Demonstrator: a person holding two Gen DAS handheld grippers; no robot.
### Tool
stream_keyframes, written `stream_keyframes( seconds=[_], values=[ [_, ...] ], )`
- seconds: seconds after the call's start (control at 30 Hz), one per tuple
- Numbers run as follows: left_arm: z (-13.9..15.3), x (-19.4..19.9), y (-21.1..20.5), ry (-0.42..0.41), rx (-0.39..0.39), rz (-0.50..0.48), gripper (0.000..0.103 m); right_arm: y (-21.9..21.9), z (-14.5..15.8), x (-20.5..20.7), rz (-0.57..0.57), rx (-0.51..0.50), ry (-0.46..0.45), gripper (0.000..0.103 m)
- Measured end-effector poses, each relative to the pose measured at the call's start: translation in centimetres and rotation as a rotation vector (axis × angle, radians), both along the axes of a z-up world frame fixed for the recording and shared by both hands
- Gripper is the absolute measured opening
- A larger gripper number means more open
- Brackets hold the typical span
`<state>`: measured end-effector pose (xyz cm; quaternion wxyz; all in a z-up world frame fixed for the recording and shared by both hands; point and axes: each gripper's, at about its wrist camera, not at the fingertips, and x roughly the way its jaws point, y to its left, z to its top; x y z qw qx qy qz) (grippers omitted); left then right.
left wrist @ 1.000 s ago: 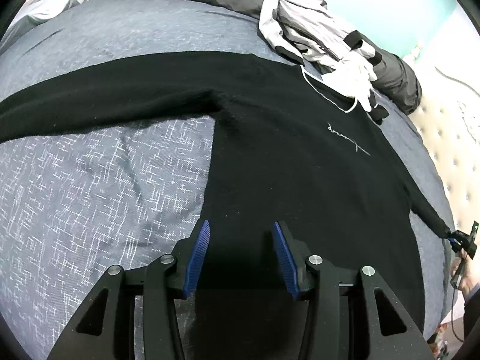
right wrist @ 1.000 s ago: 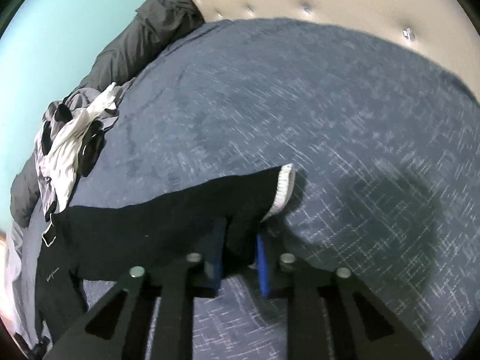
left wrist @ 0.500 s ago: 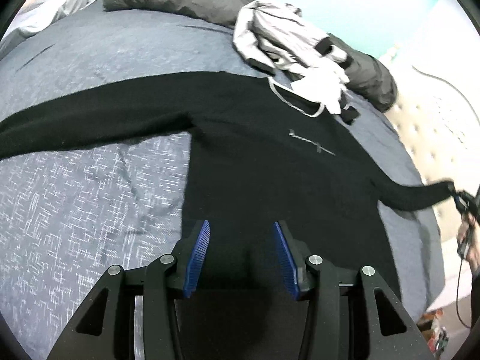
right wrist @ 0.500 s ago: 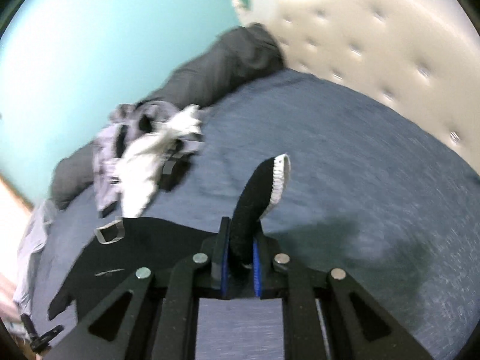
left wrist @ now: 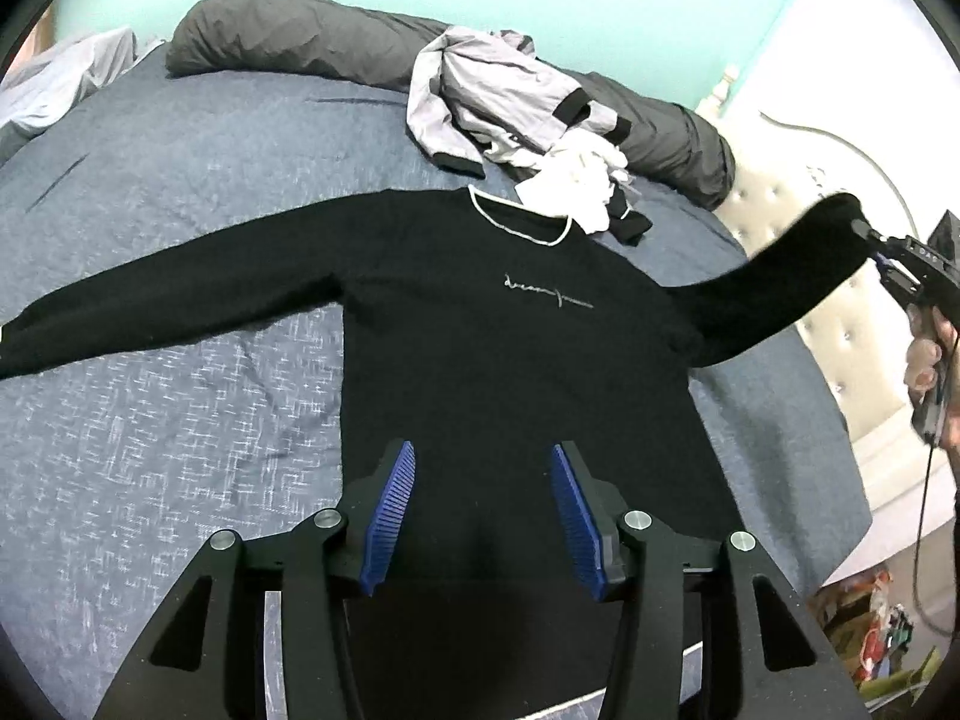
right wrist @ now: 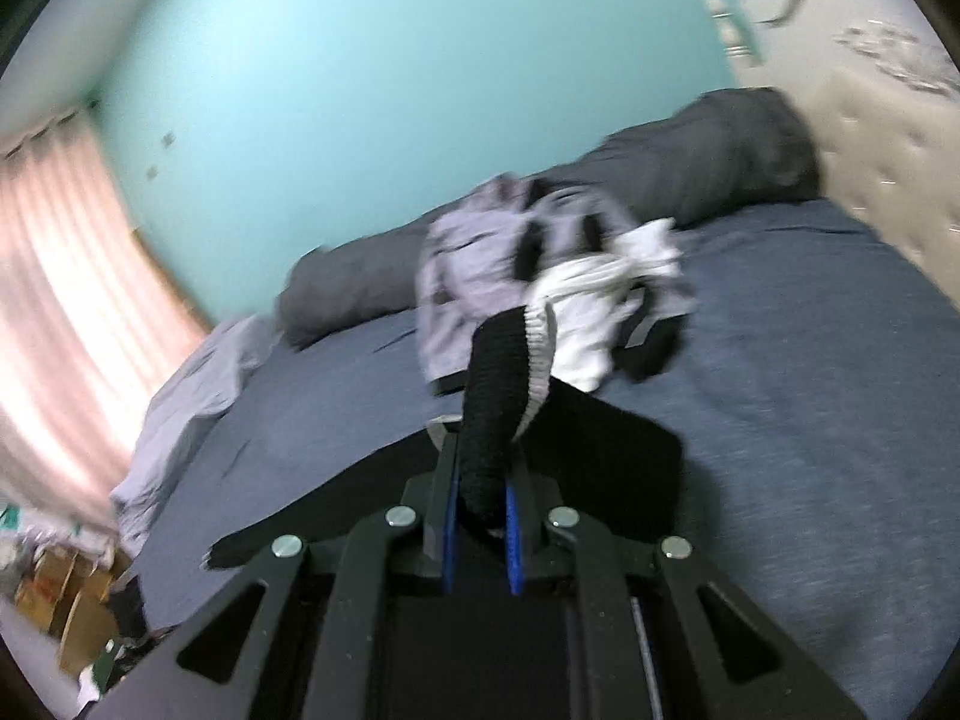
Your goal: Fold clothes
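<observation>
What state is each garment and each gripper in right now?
Black sweater: spread flat on the bed, front up, one sleeve lifted.
Lifted sleeve: off the bed, its cuff clamped in the right gripper.
Other sleeve: stretched out flat.
Left gripper: jaws opening above the sweater's hem, nothing between them.
Grey jacket: crumpled in a pile by the collar.

sweater [left wrist: 498,372]: matt black knit, ribbed cuff | bedspread [left wrist: 180,420]: blue-grey woven cloth, flecked | jacket [left wrist: 492,96]: smooth grey fabric | claw [left wrist: 483,516] pads [left wrist: 390,516]: ribbed blue; frame matt black plastic, metal bolts
</observation>
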<state>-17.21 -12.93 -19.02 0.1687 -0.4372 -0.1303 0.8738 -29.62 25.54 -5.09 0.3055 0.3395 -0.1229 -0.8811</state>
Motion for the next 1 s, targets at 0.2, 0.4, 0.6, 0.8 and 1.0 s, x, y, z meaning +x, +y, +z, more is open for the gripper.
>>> stream_keyframes(
  seconds=[0.2, 0.4, 0.6, 0.8, 1.0],
  values=[
    [0.4, 1.3, -0.6, -0.001, 0.012, -0.002, 0.052, -8.8, -3.6, 3.9, 0.165, 0.003, -0.068, 0.012],
    [-0.7, 2.3, -1.4, -0.024, 0.015, -0.001, 0.052, -14.8, -10.7, 7.0, 0.258, 0.033, -0.176, 0.011],
    [-2.1, 2.6, -1.6, -0.052, 0.008, -0.009, 0.052, -17.7, -16.6, 9.7, 0.295, 0.075, -0.256, 0.012],
    [-2.9, 2.5, -1.2, -0.068, 0.021, -0.013, 0.052, -19.1, -19.1, 10.7, 0.316, 0.063, -0.289, 0.012],
    [-3.6, 2.2, -0.2, -0.085, 0.016, -0.025, 0.052, -20.0, -20.2, 10.4, 0.348, 0.115, -0.340, 0.021]
  ],
)
